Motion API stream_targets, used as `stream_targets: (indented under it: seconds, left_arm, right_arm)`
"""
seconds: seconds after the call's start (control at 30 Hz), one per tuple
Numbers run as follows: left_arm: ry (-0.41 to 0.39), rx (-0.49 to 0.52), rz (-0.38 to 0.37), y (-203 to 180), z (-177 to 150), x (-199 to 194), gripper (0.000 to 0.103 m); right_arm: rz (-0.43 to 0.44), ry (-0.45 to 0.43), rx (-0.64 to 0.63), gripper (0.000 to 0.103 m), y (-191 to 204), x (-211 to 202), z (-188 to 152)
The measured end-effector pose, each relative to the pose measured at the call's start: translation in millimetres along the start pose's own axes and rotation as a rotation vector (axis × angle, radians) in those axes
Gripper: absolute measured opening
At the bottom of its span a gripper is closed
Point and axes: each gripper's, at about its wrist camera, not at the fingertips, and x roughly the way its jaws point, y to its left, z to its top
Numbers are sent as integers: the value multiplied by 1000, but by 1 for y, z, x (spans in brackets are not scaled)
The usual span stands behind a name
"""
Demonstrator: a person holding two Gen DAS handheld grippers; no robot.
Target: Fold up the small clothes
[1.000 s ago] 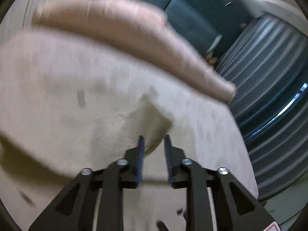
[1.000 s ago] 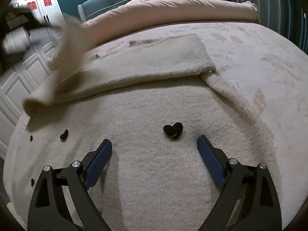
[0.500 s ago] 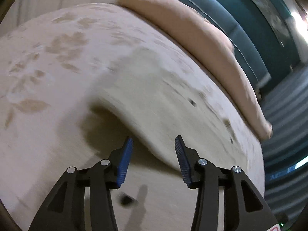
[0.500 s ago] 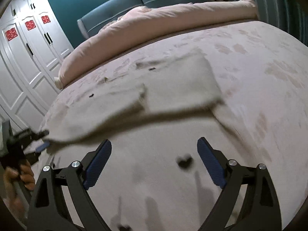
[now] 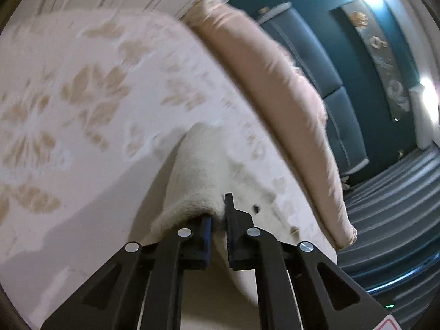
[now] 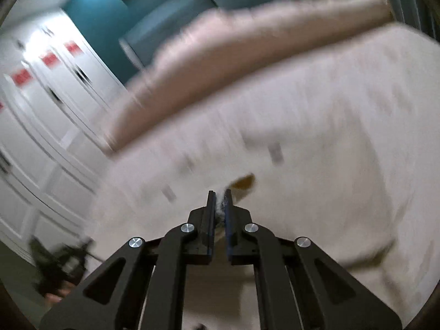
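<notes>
A cream knitted sweater [image 5: 203, 165] with small black heart marks lies on the bed. My left gripper [image 5: 218, 214] is shut on a fuzzy edge of it, and the cloth drapes over the left finger and stretches away ahead. In the right wrist view the sweater [image 6: 316, 181] is a blurred pale sheet filling the lower frame. My right gripper [image 6: 219, 200] is shut on a tuft of its edge, with a tan fold showing just beyond the tips. The left gripper [image 6: 60, 264] shows as a dark blur at lower left.
The bed has a pale leaf-patterned cover [image 5: 82, 96] and a long pink rolled duvet [image 5: 280, 88] along the headboard side. A teal padded headboard [image 5: 330, 63], grey curtains [image 5: 390, 206] and white wardrobe doors [image 6: 41, 104] surround it.
Both grippers were open half a second ago and have now closed on edges of the sweater. The right view has swung and blurred with fast motion; the left view turned toward the headboard.
</notes>
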Motion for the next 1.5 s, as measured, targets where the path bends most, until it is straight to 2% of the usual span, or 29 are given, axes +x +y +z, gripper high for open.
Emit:
stream_targets:
  seconds: [0.07, 0.1, 0.13, 0.2, 0.23, 0.37, 0.4, 0.5, 0.57, 0.67, 0.7, 0.73, 0.83, 0.93, 1.0, 1.07, 1.1, 1.13, 1.23, 1.27, 1.37, 1.4, 1.47, 1.5]
  left_arm:
    - [7, 60, 21, -5, -4, 7, 5]
    - [28, 85, 40, -4, -9, 14, 5]
    - [53, 102, 65, -1, -16, 23, 6]
    - [124, 116, 128, 6, -33, 48, 5]
    - [148, 117, 157, 9, -40, 57, 5]
    - [118, 188, 196, 11, -57, 65, 6]
    - [112, 216, 206, 10, -59, 65, 7]
    - [88, 281, 231, 6, -65, 67, 11]
    - [80, 270, 216, 9, -65, 66, 11]
    - [50, 265, 184, 17, -69, 66, 12]
    - [44, 260, 175, 19, -70, 65, 12]
    - [42, 257, 171, 20, -70, 65, 12]
    - [36, 258, 167, 20, -71, 64, 12]
    - [33, 253, 157, 22, -71, 65, 12]
    - [30, 253, 155, 22, -71, 65, 12]
    - [28, 251, 149, 24, -72, 65, 12]
    - [28, 249, 145, 25, -72, 66, 12]
    - [29, 246, 141, 26, -72, 66, 12]
    - [27, 240, 128, 27, -72, 66, 12]
    - [27, 238, 125, 28, -72, 66, 12]
    - [22, 238, 120, 29, -72, 65, 12]
    - [24, 239, 122, 29, -72, 66, 12]
    - [22, 244, 127, 29, -72, 66, 12]
    - [22, 244, 129, 29, -72, 66, 12]
  right_arm:
    - [-24, -94, -25, 5, -7, -21, 9]
    - [-68, -81, -30, 5, -18, -16, 9]
    - [-131, -30, -27, 5, -34, -2, 5]
    - [-293, 181, 11, 5, -82, 50, -19]
    - [-333, 224, 9, 5, -91, 58, -26]
    - [-205, 91, 47, 5, -83, 25, -22]
    - [-213, 77, 34, 5, -85, 24, -23]
    - [-299, 242, 12, 5, -102, 64, -38]
    - [-286, 170, 22, 7, -95, 50, -32]
    - [-264, 43, 18, 9, -64, 21, -25]
    - [-258, 25, 2, 9, -50, 19, -25]
    - [-207, 36, -19, 9, -29, 24, -27]
    - [-94, 110, -126, 9, 36, 51, -39]
    - [20, 240, -293, 9, 109, 97, -68]
    - [55, 333, -347, 9, 139, 131, -91]
    - [29, 397, -373, 8, 146, 158, -105]
    - [1, 399, -387, 4, 143, 164, -106]
    - [-19, 393, -401, 4, 137, 169, -103]
    - [-103, 327, -394, 2, 90, 152, -79]
    - [-125, 304, -350, 1, 59, 139, -64]
    - [-310, 227, -210, 0, -35, 95, -32]
    - [-320, 210, -144, 0, -65, 79, -23]
    - [-440, 164, -45, 3, -108, 47, -9]
    - [-453, 141, -22, 4, -115, 35, -6]
